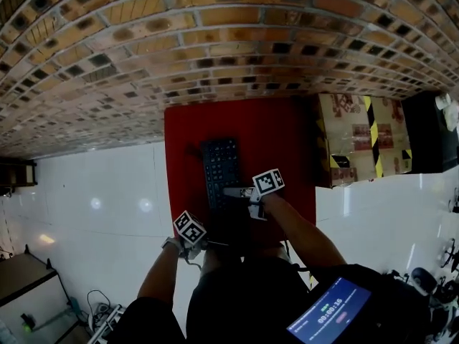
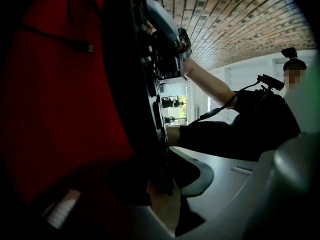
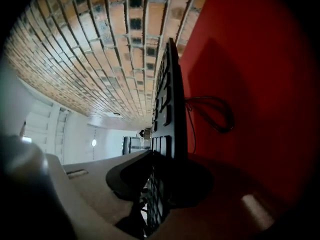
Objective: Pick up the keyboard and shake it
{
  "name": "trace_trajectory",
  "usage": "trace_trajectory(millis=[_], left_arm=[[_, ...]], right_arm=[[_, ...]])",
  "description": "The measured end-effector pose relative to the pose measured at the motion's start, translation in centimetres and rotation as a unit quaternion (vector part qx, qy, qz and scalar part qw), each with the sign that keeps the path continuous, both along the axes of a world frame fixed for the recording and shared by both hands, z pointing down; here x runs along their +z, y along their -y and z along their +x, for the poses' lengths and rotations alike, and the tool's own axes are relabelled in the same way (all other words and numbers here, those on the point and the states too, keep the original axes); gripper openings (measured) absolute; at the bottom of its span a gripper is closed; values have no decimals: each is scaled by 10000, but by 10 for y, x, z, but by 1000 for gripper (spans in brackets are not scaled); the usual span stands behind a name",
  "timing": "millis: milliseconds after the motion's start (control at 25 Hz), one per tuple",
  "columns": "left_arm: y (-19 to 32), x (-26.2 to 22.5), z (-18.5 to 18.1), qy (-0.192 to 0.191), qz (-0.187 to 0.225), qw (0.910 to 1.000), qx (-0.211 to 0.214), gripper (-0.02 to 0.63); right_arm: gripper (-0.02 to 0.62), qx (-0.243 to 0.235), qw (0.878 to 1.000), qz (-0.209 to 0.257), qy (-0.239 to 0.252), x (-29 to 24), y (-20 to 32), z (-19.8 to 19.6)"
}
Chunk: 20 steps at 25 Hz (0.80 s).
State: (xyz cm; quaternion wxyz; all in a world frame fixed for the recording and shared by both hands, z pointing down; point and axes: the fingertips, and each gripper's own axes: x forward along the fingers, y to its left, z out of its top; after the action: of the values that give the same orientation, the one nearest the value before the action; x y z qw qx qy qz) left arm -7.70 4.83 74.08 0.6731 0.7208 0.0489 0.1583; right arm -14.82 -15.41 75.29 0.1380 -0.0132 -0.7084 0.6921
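A black keyboard point(image 1: 221, 169) lies lengthwise over the red table point(image 1: 280, 135); whether it rests on the table or hangs just above I cannot tell. My right gripper point(image 1: 231, 191) comes in from the right and grips the keyboard's long side. My left gripper point(image 1: 210, 244) holds it near the end closest to me, where the dark body below hides the contact. In the left gripper view the keyboard point(image 2: 131, 84) stands edge-on with its rim clamped between the pads of the left gripper point(image 2: 161, 180). The right gripper point(image 3: 159, 180) pinches the keyboard point(image 3: 168, 109) the same way.
The keyboard's cable point(image 3: 216, 114) loops on the red table point(image 3: 260, 74). A cardboard box with yellow-black tape point(image 1: 362, 138) stands right of the table, next to a black object point(image 1: 429, 131). Brick paving point(image 1: 215, 41) lies beyond, white tiles point(image 1: 93, 192) to the left.
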Motion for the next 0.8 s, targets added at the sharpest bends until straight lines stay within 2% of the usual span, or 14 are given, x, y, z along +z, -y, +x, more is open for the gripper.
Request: trace_trajectory(millis=[200,360,520,640,800], left_arm=[[16,-2,-2,-285,-176,9994,-45,118],[27,1,-2,-331,-86,9994,-72,123],[38,2,-1,-366,52,9987,-364,121],[37,-2,4,-420,0,9982,-429,123],[39,3,9,-396,107,9969,-669,126]], right_arm=[[116,540,9977,-161,-373,23,20,4],[150,829,9947,-139,-594,33,31,12],[170,1069,9914,-181,-727,33,38,26],[193,995,9891,-75,-1083,39,39,33],[241,694,9816,334,-1745,49,39,35]])
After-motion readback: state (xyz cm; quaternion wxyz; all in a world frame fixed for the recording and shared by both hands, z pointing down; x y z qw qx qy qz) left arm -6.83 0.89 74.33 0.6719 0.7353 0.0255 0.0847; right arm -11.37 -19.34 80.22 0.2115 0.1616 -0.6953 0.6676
